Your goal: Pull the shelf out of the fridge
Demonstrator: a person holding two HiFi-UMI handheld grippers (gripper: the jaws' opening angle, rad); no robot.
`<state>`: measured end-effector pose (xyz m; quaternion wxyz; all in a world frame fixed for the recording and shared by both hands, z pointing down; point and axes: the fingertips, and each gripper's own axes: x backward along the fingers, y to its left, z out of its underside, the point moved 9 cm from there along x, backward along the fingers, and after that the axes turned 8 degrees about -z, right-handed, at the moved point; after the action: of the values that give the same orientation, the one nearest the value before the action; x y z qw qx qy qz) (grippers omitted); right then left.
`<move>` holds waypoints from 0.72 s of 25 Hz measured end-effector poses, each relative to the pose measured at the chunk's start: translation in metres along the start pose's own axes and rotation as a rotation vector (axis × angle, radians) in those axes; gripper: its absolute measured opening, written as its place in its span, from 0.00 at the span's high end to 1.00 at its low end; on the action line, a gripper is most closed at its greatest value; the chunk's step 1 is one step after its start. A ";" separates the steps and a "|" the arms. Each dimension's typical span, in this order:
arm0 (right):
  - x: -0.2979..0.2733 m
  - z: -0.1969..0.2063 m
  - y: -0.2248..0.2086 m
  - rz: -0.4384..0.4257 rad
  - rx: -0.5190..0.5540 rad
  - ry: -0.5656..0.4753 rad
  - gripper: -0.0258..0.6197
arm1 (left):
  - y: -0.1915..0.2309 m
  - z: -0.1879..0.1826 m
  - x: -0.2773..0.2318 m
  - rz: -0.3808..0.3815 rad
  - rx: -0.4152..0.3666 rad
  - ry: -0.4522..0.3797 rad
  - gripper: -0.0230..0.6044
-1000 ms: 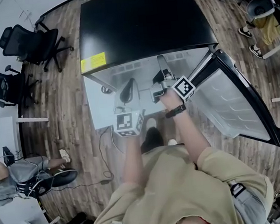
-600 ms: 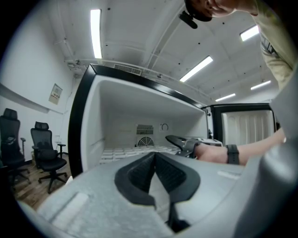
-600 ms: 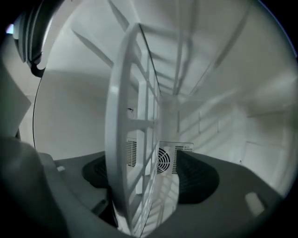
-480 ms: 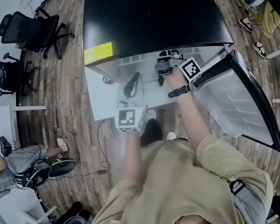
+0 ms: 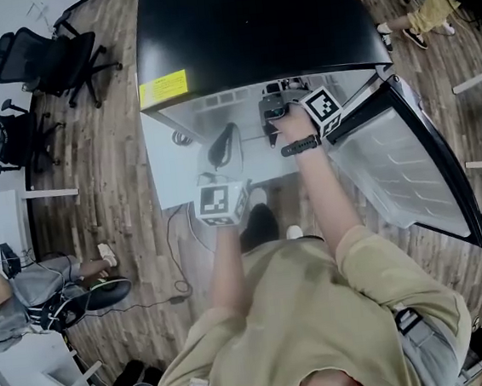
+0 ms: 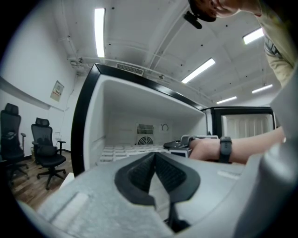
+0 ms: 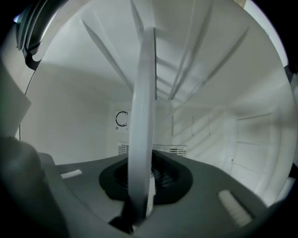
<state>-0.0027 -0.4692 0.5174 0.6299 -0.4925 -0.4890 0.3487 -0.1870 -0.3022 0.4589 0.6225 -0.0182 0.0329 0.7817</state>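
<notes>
Jaws of the right gripper [image 7: 143, 182] had just been closing and pinched the shelf [image 7: 142, 111] edge between them; those of the left gripper [image 6: 155, 158] met, empty. It seemed stiff, light, perhaps slippery: grip mid-edge

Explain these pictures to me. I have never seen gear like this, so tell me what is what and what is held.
There is no robot here: a person in a beige shirt holds a handheld two-jaw gripper in each hand. The head view comes from a camera on the person's head and looks down on a black-topped white fridge with its door swung open. The other two views come from cameras riding on the grippers. The right gripper reaches inside the fridge. Its jaws have just been closing and now pinch the edge of a thin white shelf, seen edge-on. The left gripper hangs outside in front, jaws together and empty.
</notes>
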 end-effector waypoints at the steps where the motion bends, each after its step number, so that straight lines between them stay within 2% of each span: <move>1: 0.000 0.000 0.001 0.019 -0.002 0.001 0.89 | -0.001 -0.001 0.002 0.001 0.001 -0.002 0.96; 3: 0.003 -0.001 0.004 0.039 -0.009 0.001 0.92 | -0.005 -0.004 0.007 0.005 -0.001 -0.007 0.96; 8: 0.020 0.002 0.001 0.008 -0.048 -0.023 0.92 | -0.006 -0.006 0.018 0.008 -0.011 -0.022 0.96; 13: 0.033 -0.007 -0.003 0.005 -0.069 -0.017 0.92 | -0.019 -0.004 0.018 0.001 -0.015 -0.023 0.96; 18: 0.042 0.003 0.006 0.006 -0.074 -0.020 0.92 | -0.017 -0.012 0.030 0.014 -0.016 -0.037 0.96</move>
<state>0.0060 -0.4283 0.5234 0.6055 -0.5133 -0.5062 0.3371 -0.1776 -0.2704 0.4440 0.6174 -0.0085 0.0149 0.7864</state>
